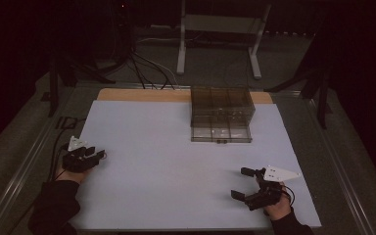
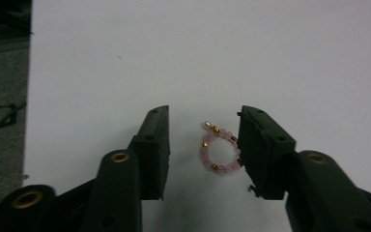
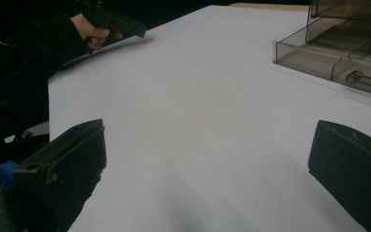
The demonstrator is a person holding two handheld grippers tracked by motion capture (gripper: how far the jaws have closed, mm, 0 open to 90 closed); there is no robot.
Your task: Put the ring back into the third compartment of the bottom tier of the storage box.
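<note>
A small pink bead bracelet [image 2: 224,169] with gold beads lies flat on the white sheet [image 2: 222,58], between the jaws of my left gripper [image 2: 205,113]. The jaws stand partly apart: one is at the bracelet's edge, the other is well clear of it. In the high view the left gripper [image 1: 100,154] is low over the sheet near the left edge. My right gripper [image 1: 240,182] hovers at the front right, jaws wide open with nothing between them [image 3: 208,126].
A clear plastic drawer box [image 1: 221,105] stands at the back centre of the table, its lowest drawer [image 1: 220,133] pulled out toward me. In the right gripper view the drawer [image 3: 338,58] is at the upper right and the left gripper [image 3: 113,21] far off.
</note>
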